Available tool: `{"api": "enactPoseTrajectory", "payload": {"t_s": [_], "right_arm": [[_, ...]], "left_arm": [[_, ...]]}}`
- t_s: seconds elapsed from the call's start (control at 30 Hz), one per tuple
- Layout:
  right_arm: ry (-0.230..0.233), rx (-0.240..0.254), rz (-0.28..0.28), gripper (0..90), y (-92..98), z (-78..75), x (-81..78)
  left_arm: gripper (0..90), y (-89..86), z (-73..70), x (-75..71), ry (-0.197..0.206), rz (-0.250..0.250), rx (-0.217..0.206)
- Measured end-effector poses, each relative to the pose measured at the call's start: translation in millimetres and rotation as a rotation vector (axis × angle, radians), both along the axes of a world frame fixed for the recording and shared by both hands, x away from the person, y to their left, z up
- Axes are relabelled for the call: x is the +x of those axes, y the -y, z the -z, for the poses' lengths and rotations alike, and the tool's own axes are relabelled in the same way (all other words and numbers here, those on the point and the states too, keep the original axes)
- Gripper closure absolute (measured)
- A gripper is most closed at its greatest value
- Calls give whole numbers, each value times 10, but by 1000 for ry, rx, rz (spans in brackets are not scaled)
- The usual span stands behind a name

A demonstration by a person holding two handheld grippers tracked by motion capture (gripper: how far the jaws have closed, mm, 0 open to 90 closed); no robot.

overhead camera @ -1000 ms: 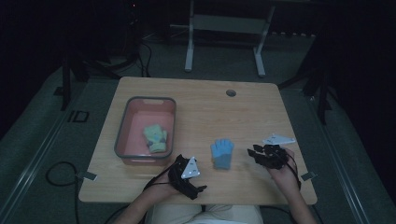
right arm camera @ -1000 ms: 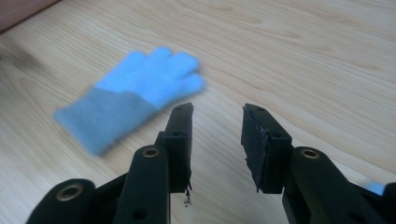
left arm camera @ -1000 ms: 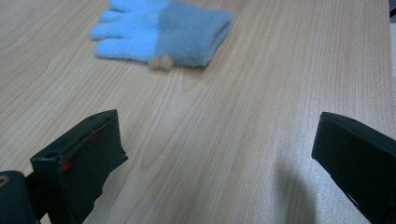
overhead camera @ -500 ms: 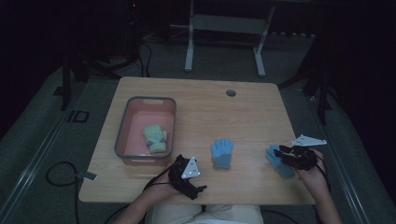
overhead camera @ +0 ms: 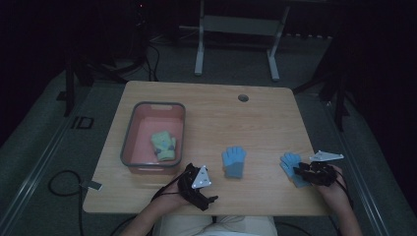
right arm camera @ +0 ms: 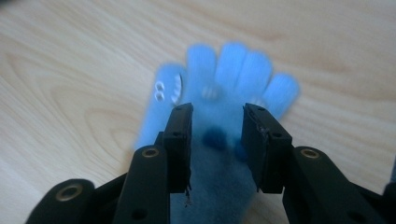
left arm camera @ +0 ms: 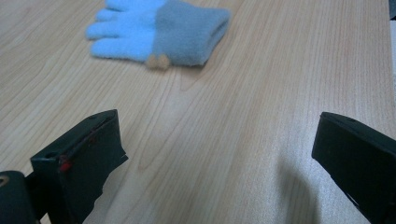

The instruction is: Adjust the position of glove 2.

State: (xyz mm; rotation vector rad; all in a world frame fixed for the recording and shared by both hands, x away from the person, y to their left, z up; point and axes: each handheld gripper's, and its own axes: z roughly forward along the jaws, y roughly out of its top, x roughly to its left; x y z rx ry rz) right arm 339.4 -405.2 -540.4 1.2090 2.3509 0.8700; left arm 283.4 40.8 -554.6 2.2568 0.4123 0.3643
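While seen from above, right claw (overhead camera: 301, 171) clamped on a fuzzy blue glove (overhead camera: 290, 162) at the pale wooden worktop's (overhead camera: 246, 123) right edge; second glove (overhead camera: 234, 161) lying flat mid-worktop, left claw (overhead camera: 209, 196) near it. From the left claw view, spread wide over bare grain, soft grey-cuffed glove (left arm camera: 159, 30) ahead. From the right claw view, pinching fleecy cuff (right arm camera: 219, 177), rounded fingers splayed beyond.

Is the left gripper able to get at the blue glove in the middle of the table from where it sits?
Probably yes. The left gripper has its jaws wide open, and only bare table lies between them and the middle glove. Nothing stands in the way, so a short push forward should do.
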Motion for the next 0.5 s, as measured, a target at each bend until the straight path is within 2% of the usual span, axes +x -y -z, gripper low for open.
{"api": "enactPoseTrajectory", "payload": {"t_s": [0.1, 0.17, 0.27, 0.43, 0.5], "right_arm": [[-6, 20, 11, 693, 10, 22, 1], [-7, 8, 14, 718, 1, 19, 0], [10, -35, 22, 828, -59, 15, -8], [0, -36, 101, 867, -123, -31, 1], [12, -10, 130, 871, -175, -123, -14]], "left_arm": [[16, 0, 8, 1, -4, -2, -3], [16, 3, 10, 1, -4, -1, 1], [17, 14, 5, -3, 0, 5, -2], [16, 0, 3, -3, -2, 2, -4], [16, -4, 1, 1, -4, 0, -8]]}}
